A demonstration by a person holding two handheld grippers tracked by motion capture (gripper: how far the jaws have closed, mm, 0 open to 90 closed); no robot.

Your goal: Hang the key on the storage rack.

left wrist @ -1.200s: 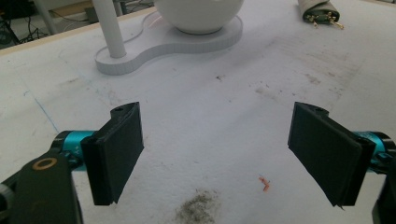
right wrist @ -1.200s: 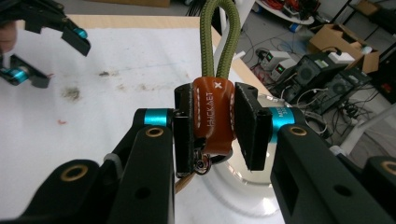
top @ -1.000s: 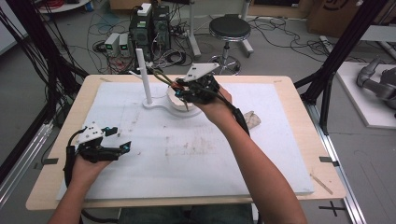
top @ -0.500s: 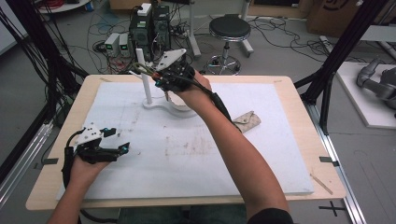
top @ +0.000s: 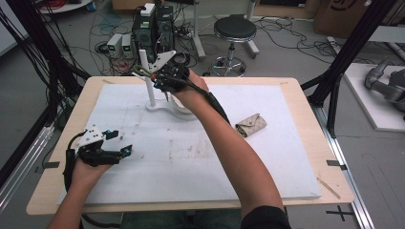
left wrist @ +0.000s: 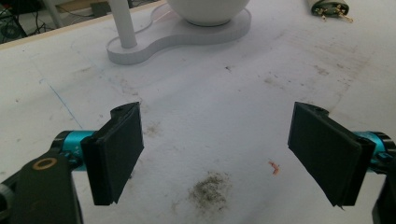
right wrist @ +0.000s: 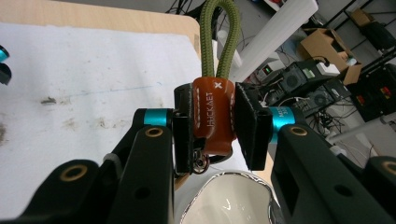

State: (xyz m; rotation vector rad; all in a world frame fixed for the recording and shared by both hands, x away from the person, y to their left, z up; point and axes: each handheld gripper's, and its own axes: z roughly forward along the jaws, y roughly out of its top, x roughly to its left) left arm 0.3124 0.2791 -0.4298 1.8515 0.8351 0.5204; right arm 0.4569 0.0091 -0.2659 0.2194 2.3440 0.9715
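My right gripper (top: 161, 80) is shut on a keychain's orange-brown leather tag (right wrist: 213, 114), held at the back of the table. The keychain's green cord loop (right wrist: 219, 37) sticks out past the jaws, close to the white post (top: 149, 81) of a stand (top: 162, 106). The stand's white bowl (right wrist: 229, 200) lies just under the gripper. That post (right wrist: 275, 37) slants behind the loop in the right gripper view. My left gripper (top: 122, 151) rests low at the table's left, open, with bare mat between its pads (left wrist: 116, 149). Ahead of it are the stand's base (left wrist: 187, 35) and bowl (left wrist: 208, 9).
A folded tan pouch (top: 250, 125) lies on the white mat (top: 191, 162) right of the right forearm; its end (left wrist: 329, 7) shows at the top right of the left gripper view. Black frame posts stand at the table's sides. A stool and electronics are behind it.
My right hand has carried the keychain leftward across the bowl to the post. The left hand has stayed in place.
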